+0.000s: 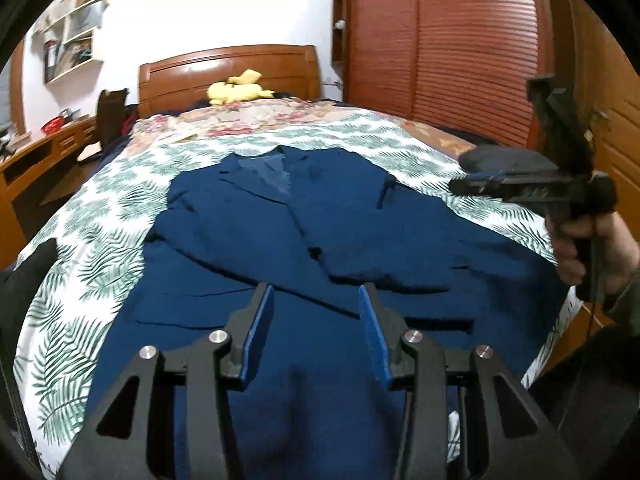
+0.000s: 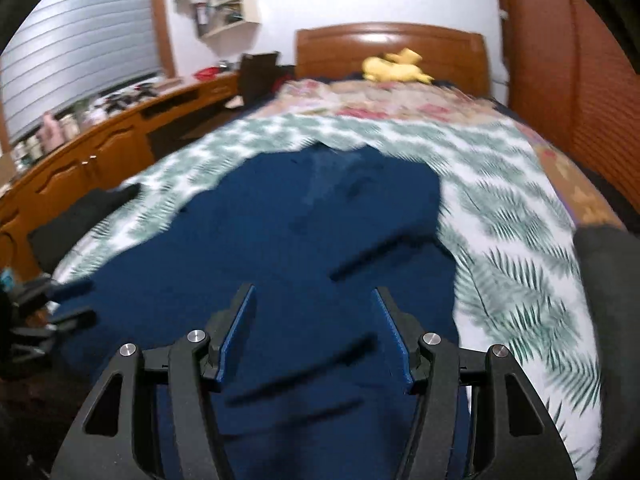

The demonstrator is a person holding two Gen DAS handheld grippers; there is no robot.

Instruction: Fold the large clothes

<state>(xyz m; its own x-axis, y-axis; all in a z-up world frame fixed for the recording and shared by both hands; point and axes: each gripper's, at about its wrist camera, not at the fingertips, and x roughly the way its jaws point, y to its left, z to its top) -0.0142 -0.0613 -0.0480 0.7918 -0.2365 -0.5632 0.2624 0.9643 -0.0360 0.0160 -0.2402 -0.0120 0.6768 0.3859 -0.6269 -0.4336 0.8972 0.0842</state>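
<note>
Jacket (image 1: 304, 240): navy, lay spread front-up on the bed's leaf-print cover (image 1: 100, 248), collar toward the headboard (image 1: 228, 68).
Left tongs (image 1: 316, 300): blue pads stood wide apart above the jacket's lower part, holding nothing.
Right tongs (image 2: 314, 304): likewise wide and empty, over the same cloth; view blurred.
Toy (image 1: 238, 88): yellow plush, by the headboard.
Desk (image 2: 100, 152): wooden, left of the bed.
</note>
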